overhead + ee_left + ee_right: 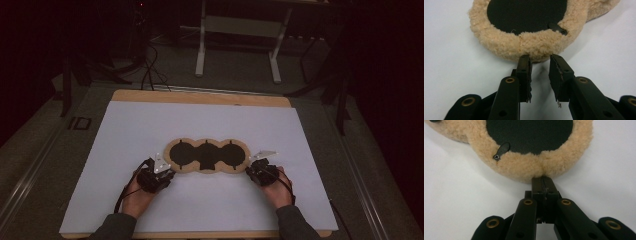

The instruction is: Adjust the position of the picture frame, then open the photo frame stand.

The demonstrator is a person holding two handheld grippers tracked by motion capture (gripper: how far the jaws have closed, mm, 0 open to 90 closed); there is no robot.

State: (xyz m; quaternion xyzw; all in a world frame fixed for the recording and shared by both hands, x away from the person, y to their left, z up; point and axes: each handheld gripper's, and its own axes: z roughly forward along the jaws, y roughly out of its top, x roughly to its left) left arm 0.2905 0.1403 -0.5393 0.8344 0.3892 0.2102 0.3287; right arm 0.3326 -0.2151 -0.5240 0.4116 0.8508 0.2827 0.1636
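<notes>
A tan fleece piece (207, 171) with three round black panels lies flat in the middle of the white sheet. My left gripper (167, 169) is at its left end. In the left gripper view the jaws (540, 58) stand a little apart, with the fluffy rim (499, 42) just reaching between the tips and neither pad pressing on it. My right gripper (250, 167) is at the right end. Its jaws (543, 178) are together, pinching the edge of the fleece rim (519, 167). A small black tab (557, 28) with a screw sits on each end lobe, as does this one (501, 151).
The white sheet (210, 205) covers a wooden board whose edge (200, 97) shows at the back. Beyond it a white table frame (200, 50) and dark cables (147, 70) stand on the floor. A person's hands and sleeves come in at the bottom.
</notes>
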